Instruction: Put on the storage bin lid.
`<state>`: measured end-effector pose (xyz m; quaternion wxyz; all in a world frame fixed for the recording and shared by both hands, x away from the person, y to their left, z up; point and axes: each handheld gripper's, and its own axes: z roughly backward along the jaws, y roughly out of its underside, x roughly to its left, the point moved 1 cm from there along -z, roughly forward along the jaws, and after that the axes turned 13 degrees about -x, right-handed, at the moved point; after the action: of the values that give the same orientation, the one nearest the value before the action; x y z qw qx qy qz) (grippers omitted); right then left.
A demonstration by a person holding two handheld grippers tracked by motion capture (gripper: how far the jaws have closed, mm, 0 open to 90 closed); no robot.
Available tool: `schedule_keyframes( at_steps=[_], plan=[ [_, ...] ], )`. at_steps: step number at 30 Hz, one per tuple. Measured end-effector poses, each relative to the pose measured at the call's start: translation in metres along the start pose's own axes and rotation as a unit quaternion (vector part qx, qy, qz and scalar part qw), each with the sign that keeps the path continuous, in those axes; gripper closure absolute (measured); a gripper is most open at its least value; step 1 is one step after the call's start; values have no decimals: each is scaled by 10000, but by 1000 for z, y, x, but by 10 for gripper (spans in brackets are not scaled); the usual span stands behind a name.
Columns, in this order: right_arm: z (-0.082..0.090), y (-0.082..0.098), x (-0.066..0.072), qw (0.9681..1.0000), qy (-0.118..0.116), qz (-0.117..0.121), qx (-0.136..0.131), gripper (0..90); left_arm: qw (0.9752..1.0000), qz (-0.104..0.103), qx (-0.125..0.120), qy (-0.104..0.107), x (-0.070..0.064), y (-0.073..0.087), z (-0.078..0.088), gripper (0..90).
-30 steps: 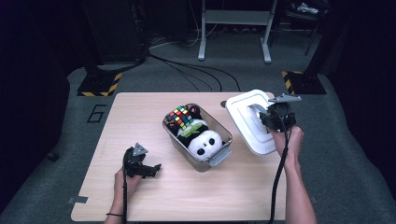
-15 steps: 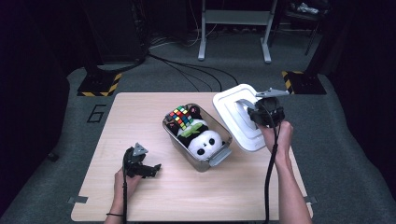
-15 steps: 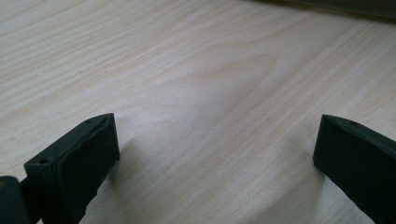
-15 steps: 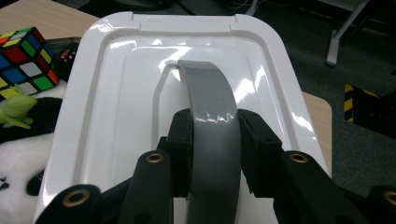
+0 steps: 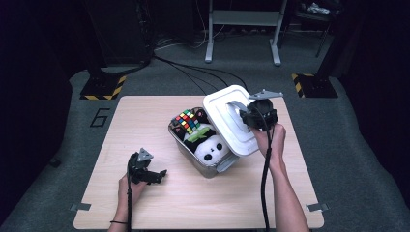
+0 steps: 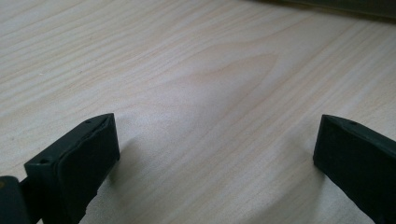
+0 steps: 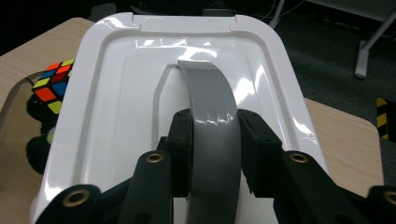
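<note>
A clear plastic box [image 5: 186, 146] stands mid-table with a colourful puzzle cube [image 5: 188, 121] [image 7: 52, 86] and a panda plush [image 5: 211, 150] inside. My right gripper [image 5: 247, 116] [image 7: 215, 149] is shut on the grey handle [image 7: 211, 116] of the white lid [image 5: 226, 121] [image 7: 116, 107], holding the lid lifted and tilted over the box's right side. At the front left of the table my left gripper [image 5: 153, 177] [image 6: 215, 154] rests low over bare wood, open, with nothing between its fingers.
The wooden table [image 5: 145, 121] has bare room at left and front. Beyond it lie floor cables [image 5: 193, 72], a metal stand [image 5: 241, 29] and hazard-striped blocks [image 5: 99, 89]. A "6" [image 5: 99, 117] is marked at the table's far left.
My right gripper has carried the white lid leftward, from beside the box to over its right side. The left gripper has stayed put.
</note>
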<state>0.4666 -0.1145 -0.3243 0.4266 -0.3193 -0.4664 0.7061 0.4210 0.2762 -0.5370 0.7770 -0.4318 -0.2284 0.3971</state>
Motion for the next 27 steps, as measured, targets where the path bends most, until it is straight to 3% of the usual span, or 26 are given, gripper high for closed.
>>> schedule_keyframes(
  at_steps=[17, 27],
  plan=[
    [-34, 3, 55, 9987, -509, 23, 22, 673, 10000, -43, 22, 13, 1, 0, 0, 1],
    [-46, 10, 83, 9977, -674, 6, 96, 673, 10000, 0, -45, -21, 0, 0, -1, 1]
  ],
)
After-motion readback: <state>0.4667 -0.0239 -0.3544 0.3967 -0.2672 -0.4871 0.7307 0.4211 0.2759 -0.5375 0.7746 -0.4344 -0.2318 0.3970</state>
